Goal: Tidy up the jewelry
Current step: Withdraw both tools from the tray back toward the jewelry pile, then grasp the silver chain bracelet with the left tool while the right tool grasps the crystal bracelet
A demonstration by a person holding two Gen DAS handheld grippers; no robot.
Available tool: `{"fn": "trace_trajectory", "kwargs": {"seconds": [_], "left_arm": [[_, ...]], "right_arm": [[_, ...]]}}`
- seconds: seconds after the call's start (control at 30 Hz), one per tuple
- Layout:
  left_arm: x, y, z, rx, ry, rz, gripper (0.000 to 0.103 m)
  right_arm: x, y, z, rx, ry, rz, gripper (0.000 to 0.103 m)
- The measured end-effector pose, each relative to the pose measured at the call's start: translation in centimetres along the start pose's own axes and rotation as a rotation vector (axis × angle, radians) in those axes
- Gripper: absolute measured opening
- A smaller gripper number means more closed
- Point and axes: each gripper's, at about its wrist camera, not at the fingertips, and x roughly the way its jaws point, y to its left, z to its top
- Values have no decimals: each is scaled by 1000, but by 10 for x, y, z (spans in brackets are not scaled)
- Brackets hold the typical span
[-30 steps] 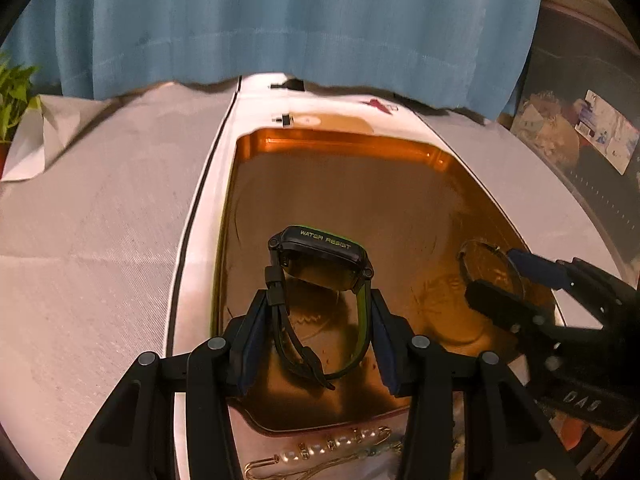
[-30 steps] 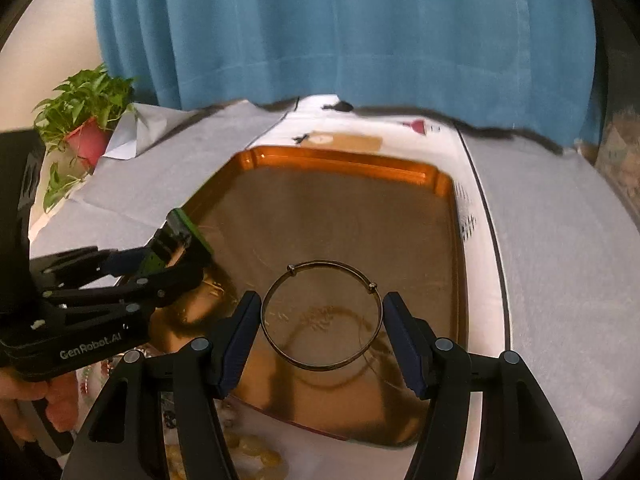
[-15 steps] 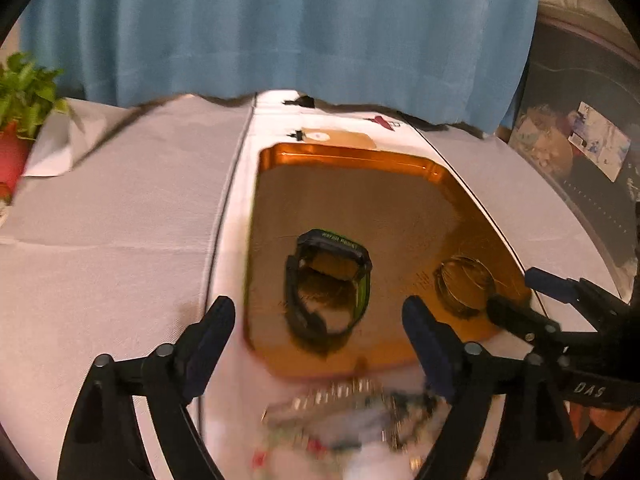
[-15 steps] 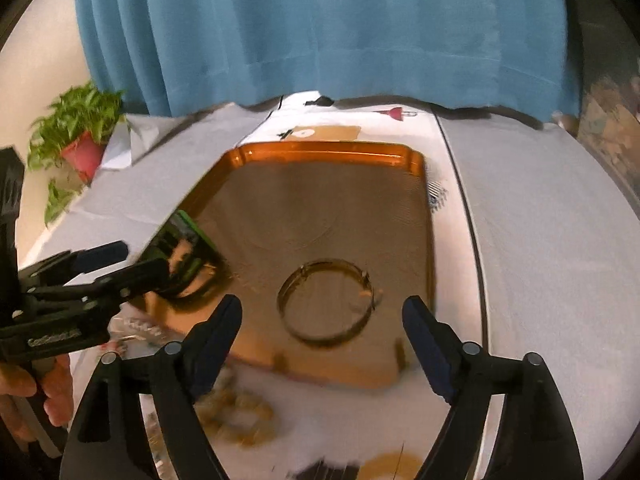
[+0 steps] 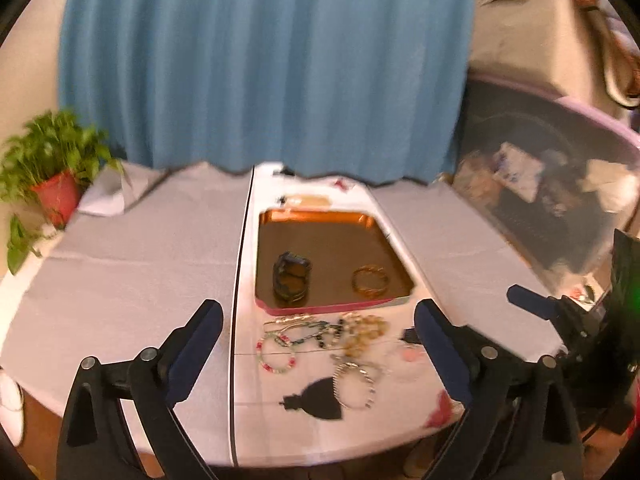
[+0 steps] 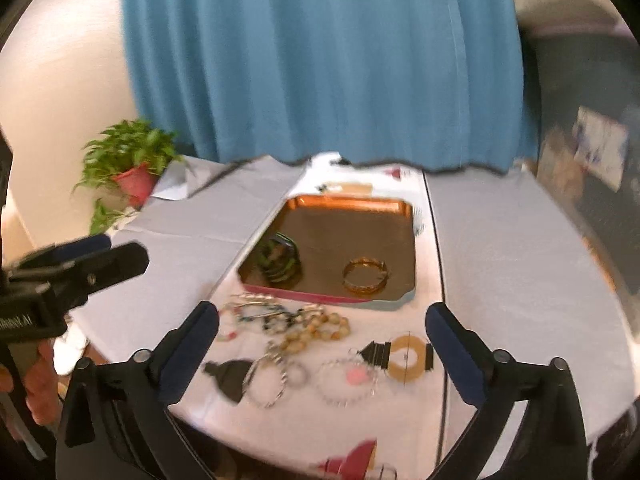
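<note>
An orange tray lies on the white table. A black and green watch stands in its near left part. A gold bangle lies in its near right part. Loose bracelets and bead strings lie on the cloth in front of the tray. My left gripper is open and empty, held back above the table's near edge. My right gripper is open and empty, also pulled back over the loose jewelry.
A potted plant stands at the table's far left. A blue curtain hangs behind. Cluttered furniture stands to the right. The cloth has printed black dress shapes.
Both grippers opened, left the watch and the bangle in the tray, and drew back and up toward the table's near edge. The loose jewelry has come into view.
</note>
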Motion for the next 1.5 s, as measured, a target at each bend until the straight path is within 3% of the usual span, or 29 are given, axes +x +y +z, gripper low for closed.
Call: {"fn": "trace_trajectory", "kwargs": {"seconds": [0.23, 0.37, 0.53, 0.67, 0.73, 0.9, 1.03, 1.1, 1.17, 1.23, 1.33, 1.5], "left_arm": [[-88, -35, -10, 69, -115, -12, 102], [-118, -50, -20, 101, -152, -9, 102], [-133, -49, -34, 115, -156, -10, 103], [-126, -31, -48, 61, -144, -44, 103], [-117, -23, -54, 36, -130, -60, 103], [-82, -12, -64, -4, -73, -104, 101], [-48, -14, -73, 30, -26, -105, 92], [-26, -12, -79, 32, 6, -109, 82], [-4, -9, -83, 23, 44, -117, 73], [24, -6, -88, 12, 89, -129, 70], [58, -4, -92, 29, 146, -121, 63], [116, 1, -102, 38, 233, -130, 46]], "right_arm": [[-93, 37, -10, -51, -87, 61, 103], [-132, 45, -18, -27, -128, 110, 103], [-154, 49, -29, -9, -166, 83, 103], [-153, 45, -36, 10, -158, 47, 103], [-149, 39, -39, 30, -144, 19, 103], [-129, 26, -45, 33, -103, 82, 102], [-96, 17, -53, -5, -66, 79, 99], [-73, 9, -57, -2, -30, 80, 91], [-51, 1, -62, 10, -2, 90, 76], [-28, -7, -66, -4, 19, 77, 74], [6, -19, -73, -38, 68, 64, 58], [53, -32, -83, -71, 116, 62, 54]]}}
